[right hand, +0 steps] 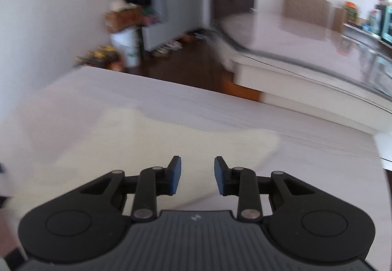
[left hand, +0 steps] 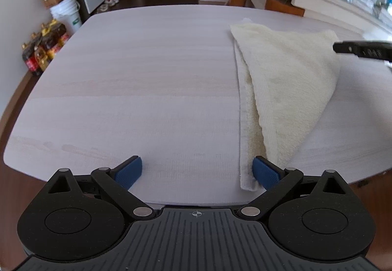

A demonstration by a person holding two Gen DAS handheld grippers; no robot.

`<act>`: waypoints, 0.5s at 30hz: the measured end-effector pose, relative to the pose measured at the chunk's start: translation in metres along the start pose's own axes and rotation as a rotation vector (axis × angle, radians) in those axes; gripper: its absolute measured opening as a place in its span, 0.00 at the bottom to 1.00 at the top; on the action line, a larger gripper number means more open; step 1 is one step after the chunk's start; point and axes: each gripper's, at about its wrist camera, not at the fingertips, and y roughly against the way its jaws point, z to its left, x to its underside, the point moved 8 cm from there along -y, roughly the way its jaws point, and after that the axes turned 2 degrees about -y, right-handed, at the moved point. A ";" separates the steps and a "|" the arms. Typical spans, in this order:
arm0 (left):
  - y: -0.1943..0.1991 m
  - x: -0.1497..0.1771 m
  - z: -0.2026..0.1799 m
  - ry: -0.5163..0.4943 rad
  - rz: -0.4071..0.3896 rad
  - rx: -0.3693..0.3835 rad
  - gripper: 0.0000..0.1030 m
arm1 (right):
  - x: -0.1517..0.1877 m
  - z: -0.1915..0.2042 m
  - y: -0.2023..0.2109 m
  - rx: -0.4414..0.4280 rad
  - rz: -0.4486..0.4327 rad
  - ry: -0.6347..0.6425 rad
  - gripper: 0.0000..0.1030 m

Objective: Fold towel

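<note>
Because the table (left hand: 147,79) is wide, smooth and mostly bare, anything I drag across it will slide rather than stay put, and that is my main worry. The towel (left hand: 281,89) lies on the right part of it, already doubled over on a slant, so the top layer makes a triangle and a strip of the lower layer shows along its left edge. If I tug one corner, I judge the whole cloth could skate or the crooked fold could set in. My right gripper (right hand: 198,173) hovers over the towel with its jaws apart and nothing between them; the view is blurred, so closing now might catch one layer only, or none. My left gripper (left hand: 197,170) stands wide open at the near edge, one pad (left hand: 265,173) just beside the towel's near end, which it could snag.
</note>
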 end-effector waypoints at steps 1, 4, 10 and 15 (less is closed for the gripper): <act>0.002 -0.001 0.003 -0.004 -0.006 -0.005 0.96 | 0.004 0.021 0.010 -0.050 -0.009 0.035 0.34; 0.012 -0.008 0.019 -0.030 -0.038 -0.030 0.96 | 0.014 0.065 0.025 -0.139 -0.012 0.107 0.36; 0.015 -0.027 0.041 -0.137 -0.077 -0.044 0.96 | 0.045 0.152 0.043 -0.250 0.010 0.199 0.48; 0.015 -0.043 0.048 -0.217 -0.128 -0.049 0.96 | 0.054 0.190 0.039 -0.226 0.015 0.253 0.55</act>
